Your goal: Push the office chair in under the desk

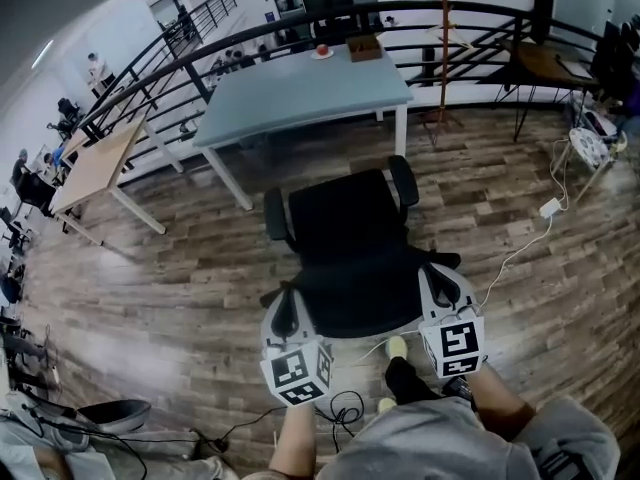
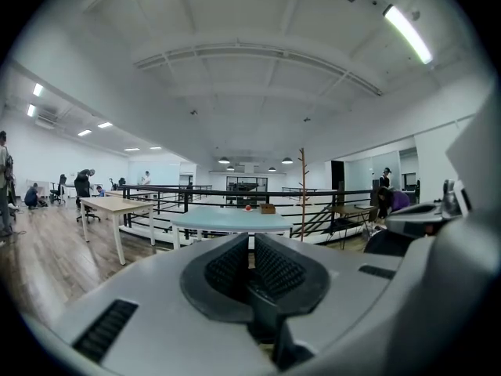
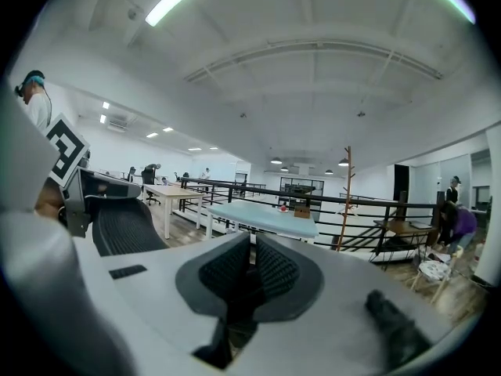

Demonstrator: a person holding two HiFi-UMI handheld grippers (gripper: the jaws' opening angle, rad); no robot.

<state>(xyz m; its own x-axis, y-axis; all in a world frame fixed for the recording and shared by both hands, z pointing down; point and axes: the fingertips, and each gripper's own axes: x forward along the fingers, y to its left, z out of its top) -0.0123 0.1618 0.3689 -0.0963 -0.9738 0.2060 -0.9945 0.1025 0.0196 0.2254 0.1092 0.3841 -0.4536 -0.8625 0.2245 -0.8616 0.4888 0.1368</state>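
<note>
Your office chair (image 1: 345, 248) stands just short of the pale blue counter (image 1: 300, 98), seat facing it and not yet under. The left hand-held gripper (image 1: 284, 310) and the right hand-held gripper (image 1: 446, 293) flank the backrest, each with its jaws nearly together and nothing between them. Press both against the backrest evenly and push straight, so the chair doesn't swivel and its armrests clear the counter's edge. At the counter's far edge sits a small brown box (image 1: 364, 47); its contents can't be made out.
</note>
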